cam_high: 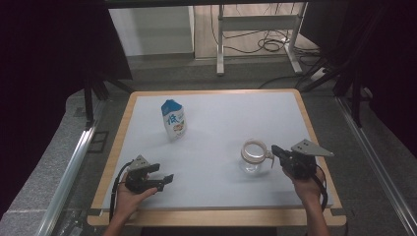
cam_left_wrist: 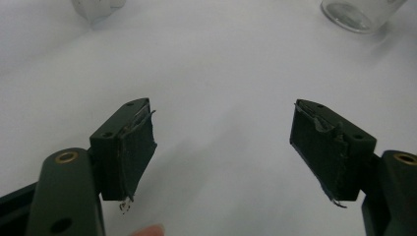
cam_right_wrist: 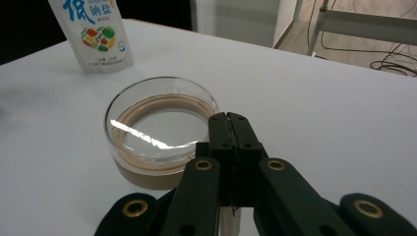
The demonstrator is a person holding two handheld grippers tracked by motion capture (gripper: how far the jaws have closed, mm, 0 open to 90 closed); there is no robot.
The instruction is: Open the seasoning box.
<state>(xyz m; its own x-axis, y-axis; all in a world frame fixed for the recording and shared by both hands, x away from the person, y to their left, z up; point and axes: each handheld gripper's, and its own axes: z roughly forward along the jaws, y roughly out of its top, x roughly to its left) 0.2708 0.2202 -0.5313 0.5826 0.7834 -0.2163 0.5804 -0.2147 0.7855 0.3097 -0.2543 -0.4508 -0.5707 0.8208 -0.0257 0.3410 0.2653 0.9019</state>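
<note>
A clear glass jar [cam_high: 253, 156] with a tan band round its rim stands open on the white tabletop [cam_high: 221, 123], right of centre. My right gripper [cam_high: 273, 150] is shut, its tips against the jar's near side. In the right gripper view the jaws [cam_right_wrist: 229, 119] are pressed together just at the jar's [cam_right_wrist: 157, 132] rim; whether they pinch the glass I cannot tell. My left gripper [cam_high: 164, 173] rests low at the front left, open, with nothing between its pads [cam_left_wrist: 133, 147]. A blue and white salt pouch [cam_high: 173, 120] stands upright at the back left.
The tabletop has a wooden edge [cam_high: 216, 215] all round. In the left gripper view the jar's base [cam_left_wrist: 361, 12] and the pouch's bottom [cam_left_wrist: 96, 7] lie far ahead. Behind the table are a metal frame [cam_high: 255, 29] and cables on the floor.
</note>
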